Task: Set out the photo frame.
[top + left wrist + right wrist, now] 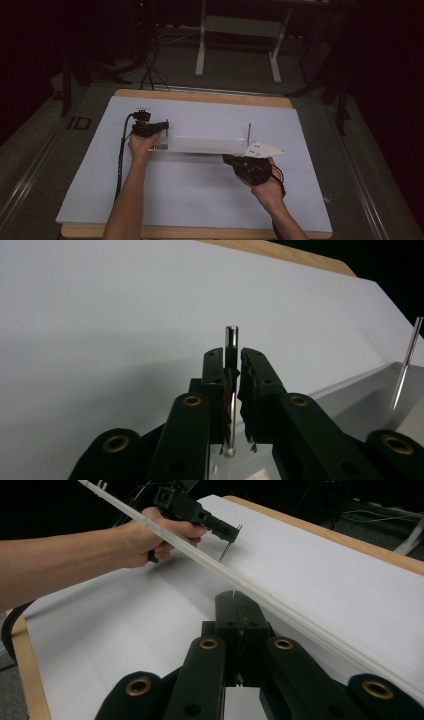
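At the left end of the clear tray (200,145), near mid-surface (200,195): left claw (233,365) pinching an upright metal pin (231,340). Right claw (240,610) pressed together on the tray's near edge. Second pin (249,131) standing at the right end. Seemingly midway; unclear what remained.

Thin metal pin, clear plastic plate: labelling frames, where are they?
Thin metal pin (231,337): left gripper view, its top end above the jaws.
Clear plastic plate (200,145): high view, middle of its flat face.
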Demonstrator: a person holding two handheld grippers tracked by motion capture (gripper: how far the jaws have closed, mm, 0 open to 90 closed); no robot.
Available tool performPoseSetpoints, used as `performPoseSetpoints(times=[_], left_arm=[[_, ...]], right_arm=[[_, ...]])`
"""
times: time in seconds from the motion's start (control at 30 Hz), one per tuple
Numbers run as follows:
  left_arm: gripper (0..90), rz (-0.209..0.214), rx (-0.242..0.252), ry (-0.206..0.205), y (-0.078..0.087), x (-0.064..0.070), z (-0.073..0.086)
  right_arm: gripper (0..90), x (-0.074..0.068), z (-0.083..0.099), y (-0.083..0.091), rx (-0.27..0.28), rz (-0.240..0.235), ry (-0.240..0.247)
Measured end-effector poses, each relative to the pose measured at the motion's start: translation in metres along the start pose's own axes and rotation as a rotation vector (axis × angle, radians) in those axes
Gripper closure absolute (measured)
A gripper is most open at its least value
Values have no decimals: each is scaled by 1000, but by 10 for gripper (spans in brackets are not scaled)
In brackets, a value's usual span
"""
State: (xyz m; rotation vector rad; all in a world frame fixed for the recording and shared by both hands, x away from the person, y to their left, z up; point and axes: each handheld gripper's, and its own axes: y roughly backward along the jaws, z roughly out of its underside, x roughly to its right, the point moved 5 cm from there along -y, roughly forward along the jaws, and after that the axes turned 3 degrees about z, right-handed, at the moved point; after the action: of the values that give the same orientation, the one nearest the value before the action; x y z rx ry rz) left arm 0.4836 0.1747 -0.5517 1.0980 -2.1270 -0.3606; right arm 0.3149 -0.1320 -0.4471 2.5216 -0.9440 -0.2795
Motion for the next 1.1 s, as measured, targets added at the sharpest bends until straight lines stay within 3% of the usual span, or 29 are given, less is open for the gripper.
performPoseSetpoints(times=[0.2, 0.4, 0.5, 0.63, 0.77, 0.83, 1.03, 1.1], left_arm=[[733, -5, 18, -47, 11, 1, 7], [687, -64, 10, -95, 26, 2, 14], [668, -51, 32, -109, 35, 4, 17], [650, -10, 99, -110, 52, 11, 26], [666, 5, 111, -132, 60, 16, 33], [665, 22, 135, -142, 71, 20, 38], [656, 38, 131, -182, 85, 28, 48], [656, 46, 130, -174, 86, 29, 48]], right_arm=[[900, 0, 0, 0, 6, -2, 2], [900, 2, 0, -2, 14, 3, -8], [900, 3, 0, -2, 16, 5, -13], [900, 3, 0, -2, 18, 3, -16], [900, 3, 0, -2, 19, 4, -17], [900, 3, 0, -1, 20, 6, -15], [900, 5, -2, 0, 25, 7, -19], [900, 6, -2, 0, 26, 8, -19]])
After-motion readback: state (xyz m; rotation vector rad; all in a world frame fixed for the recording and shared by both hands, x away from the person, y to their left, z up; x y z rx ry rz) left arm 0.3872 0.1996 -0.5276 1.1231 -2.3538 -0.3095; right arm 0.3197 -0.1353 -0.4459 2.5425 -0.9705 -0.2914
